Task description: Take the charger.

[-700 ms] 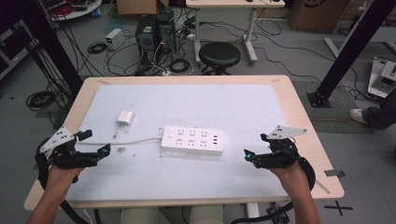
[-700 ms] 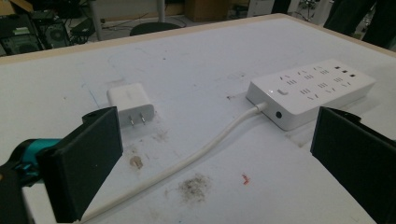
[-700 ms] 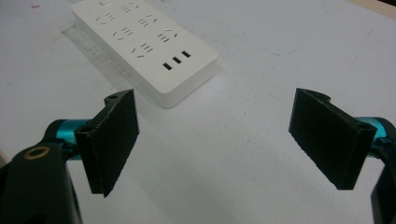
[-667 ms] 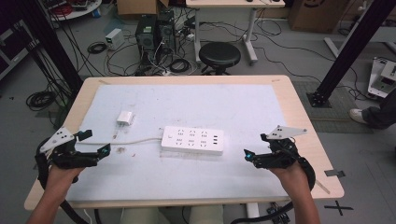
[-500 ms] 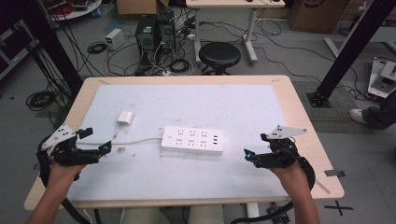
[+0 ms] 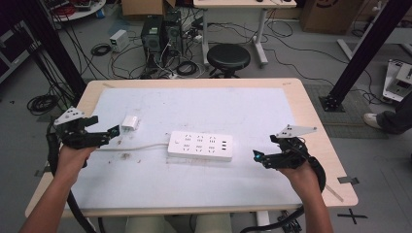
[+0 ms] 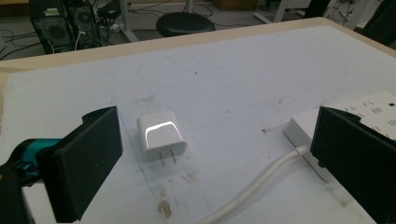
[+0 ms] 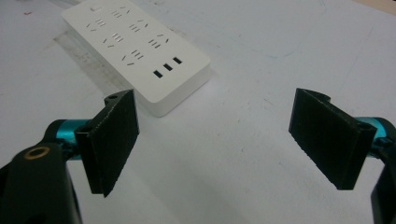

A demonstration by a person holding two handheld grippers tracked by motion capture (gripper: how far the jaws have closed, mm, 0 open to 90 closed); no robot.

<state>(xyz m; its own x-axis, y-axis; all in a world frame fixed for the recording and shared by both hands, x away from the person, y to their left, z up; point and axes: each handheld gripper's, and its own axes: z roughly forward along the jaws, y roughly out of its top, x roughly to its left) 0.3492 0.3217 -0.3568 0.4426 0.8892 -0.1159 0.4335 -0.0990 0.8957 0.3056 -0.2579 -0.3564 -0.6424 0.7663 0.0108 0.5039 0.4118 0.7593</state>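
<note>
charger (image 7: 161, 135) lies flat on your counter (image 6: 204, 109), prongs toward your left gripper (image 6: 112, 131), just ahead of its wide-apart jaws. power strip (image 6: 200, 145) runs left-right mid-counter, cord (image 6: 131, 147) trailing left. your right gripper (image 6: 256, 156) is spread too, near the strip's usb end.

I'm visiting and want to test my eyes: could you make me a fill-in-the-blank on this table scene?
1. The charger lies with its prongs toward the ____ gripper.
2. The power strip is coloured ____.
3. Both grippers' jaws stand ____.
4. The right gripper holds ____.

Missing words: left; white; open; nothing
</note>
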